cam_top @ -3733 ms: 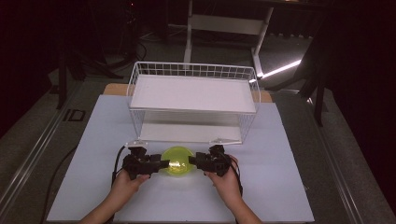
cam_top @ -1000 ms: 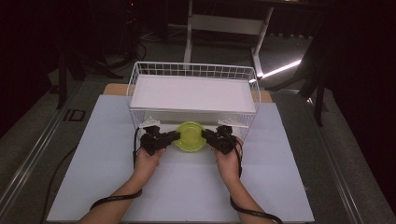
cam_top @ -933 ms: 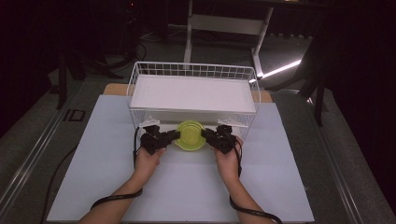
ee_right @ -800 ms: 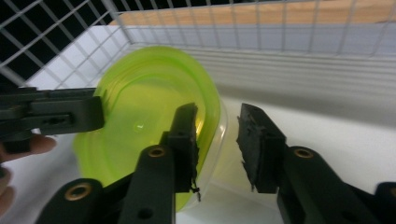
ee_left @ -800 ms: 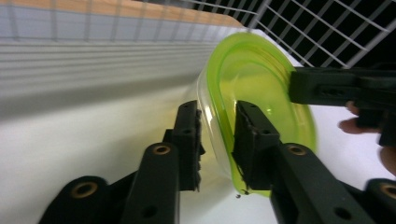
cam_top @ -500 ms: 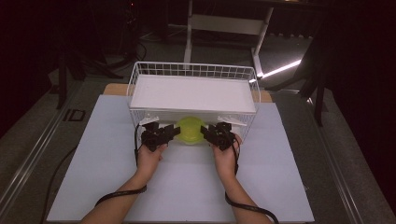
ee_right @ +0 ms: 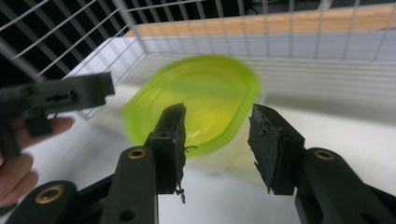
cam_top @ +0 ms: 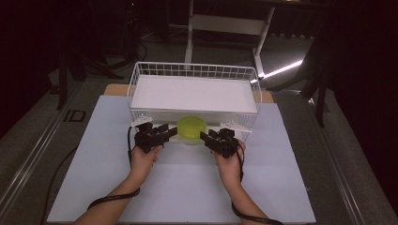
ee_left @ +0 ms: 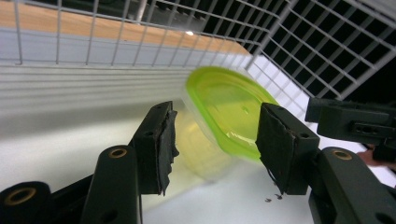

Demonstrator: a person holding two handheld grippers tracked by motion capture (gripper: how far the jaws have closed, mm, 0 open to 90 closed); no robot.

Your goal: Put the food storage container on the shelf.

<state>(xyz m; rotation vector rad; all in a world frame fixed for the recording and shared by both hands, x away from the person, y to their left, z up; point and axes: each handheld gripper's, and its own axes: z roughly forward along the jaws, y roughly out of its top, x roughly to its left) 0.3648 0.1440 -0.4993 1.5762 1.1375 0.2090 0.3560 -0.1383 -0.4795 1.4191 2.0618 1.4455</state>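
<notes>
Container (cam_top: 191,127) w/ green lid, tilted under basket (cam_top: 195,70); left tool (cam_top: 165,133) & right tool (cam_top: 205,137) spread, just opened: may tip.

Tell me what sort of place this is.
Probably a lab or studio set up for recording tabletop tasks: a white-covered table lit in a dark room, a wire basket staged on it, and cabled grippers, left and right.

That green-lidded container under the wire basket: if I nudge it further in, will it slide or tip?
The green-lidded container looks like thin, see-through plastic and seems empty, so probably light. It appears low and wide, so likely to slide rather than tip. The smooth white table should offer little resistance.
</notes>
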